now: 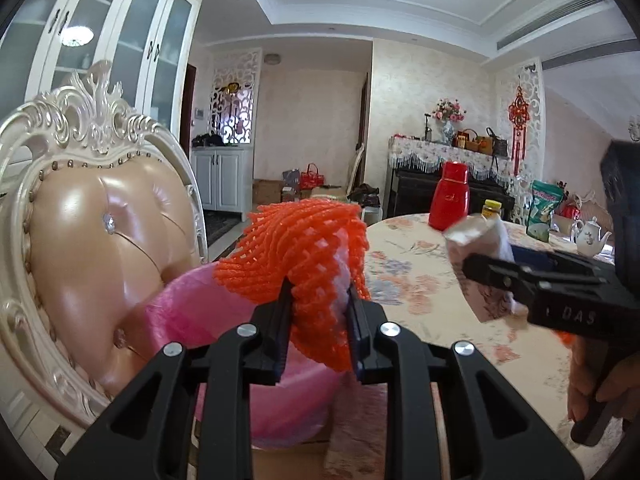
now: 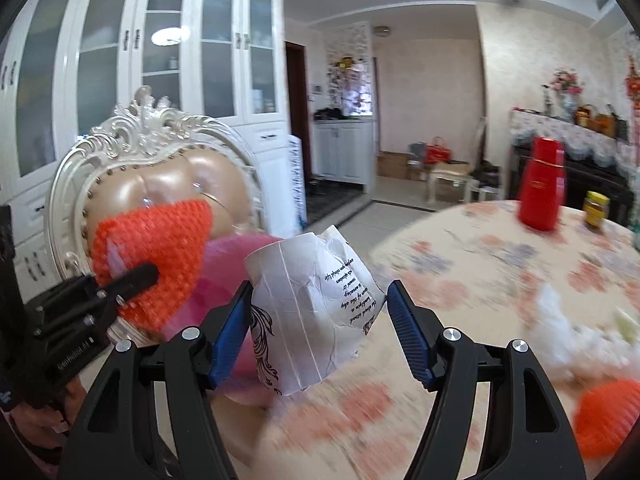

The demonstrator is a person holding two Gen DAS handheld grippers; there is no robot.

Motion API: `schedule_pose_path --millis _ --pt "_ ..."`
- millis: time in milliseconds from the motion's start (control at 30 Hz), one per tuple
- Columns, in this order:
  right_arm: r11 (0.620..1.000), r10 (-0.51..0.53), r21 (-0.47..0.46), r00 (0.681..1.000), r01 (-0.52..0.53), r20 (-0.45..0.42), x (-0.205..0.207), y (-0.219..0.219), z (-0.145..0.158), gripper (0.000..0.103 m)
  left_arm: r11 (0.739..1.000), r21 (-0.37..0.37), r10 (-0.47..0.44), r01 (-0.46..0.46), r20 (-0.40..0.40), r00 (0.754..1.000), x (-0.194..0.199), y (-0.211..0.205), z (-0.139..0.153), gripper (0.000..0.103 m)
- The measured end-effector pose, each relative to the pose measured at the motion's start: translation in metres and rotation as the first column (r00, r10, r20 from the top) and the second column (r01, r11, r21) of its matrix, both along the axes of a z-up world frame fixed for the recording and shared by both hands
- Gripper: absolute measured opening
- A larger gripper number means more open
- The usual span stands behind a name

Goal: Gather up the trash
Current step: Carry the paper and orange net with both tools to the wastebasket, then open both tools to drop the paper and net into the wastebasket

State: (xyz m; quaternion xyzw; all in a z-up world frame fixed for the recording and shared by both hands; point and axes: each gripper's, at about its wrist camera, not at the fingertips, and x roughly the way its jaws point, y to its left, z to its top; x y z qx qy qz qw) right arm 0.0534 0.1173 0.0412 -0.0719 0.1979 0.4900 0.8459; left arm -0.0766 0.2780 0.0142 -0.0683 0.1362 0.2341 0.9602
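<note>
An orange foam net (image 1: 296,248) is pinched between the fingers of my left gripper (image 1: 319,292), which is shut on it. It hangs over a pink-lined bin (image 1: 192,308) beside the table's edge. My right gripper (image 2: 320,292) is shut on a crumpled white paper cup (image 2: 312,312) with black print, held above the table's rim next to the bin (image 2: 228,264). In the right wrist view the left gripper (image 2: 148,272) and its net (image 2: 160,236) are at the left. The cup (image 1: 472,236) shows at the right in the left wrist view.
An ornate cream chair (image 1: 100,216) stands behind the bin. The floral table (image 1: 420,280) carries a red flask (image 1: 450,196), a yellow-lidded jar (image 2: 596,210), a green bag (image 1: 542,212) and a teapot (image 1: 590,236). Another orange net (image 2: 608,412) and white scraps (image 2: 560,320) lie on it.
</note>
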Motion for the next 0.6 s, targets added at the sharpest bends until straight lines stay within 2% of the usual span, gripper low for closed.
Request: schedule_pose_path --millis 200,433,500,600 --pt "0.998 0.062 -0.003 0.998 -0.062 -0.011 0.014 0.065 -0.002 0.065 1.000 0.009 0.003 -0.002 -0.051 0.999 0.019 0.050 -0.010 0.026" --pt "0.995 0.086 -0.041 0.996 -0.087 -0.035 0.023 0.114 -0.014 0.065 0.998 -0.024 0.050 -0.052 -0.068 0.996 0.030 0.096 -0.023 0.031" --pt "0.994 0.094 -0.043 0.995 -0.096 -0.037 0.024 0.121 -0.017 0.065 0.997 -0.036 0.062 -0.065 -0.077 0.995 0.032 0.108 -0.028 0.037" --pt "0.994 0.095 -0.043 0.994 -0.097 -0.045 0.029 0.132 -0.020 0.066 0.995 -0.046 0.087 -0.091 -0.085 0.993 0.029 0.119 -0.034 0.060"
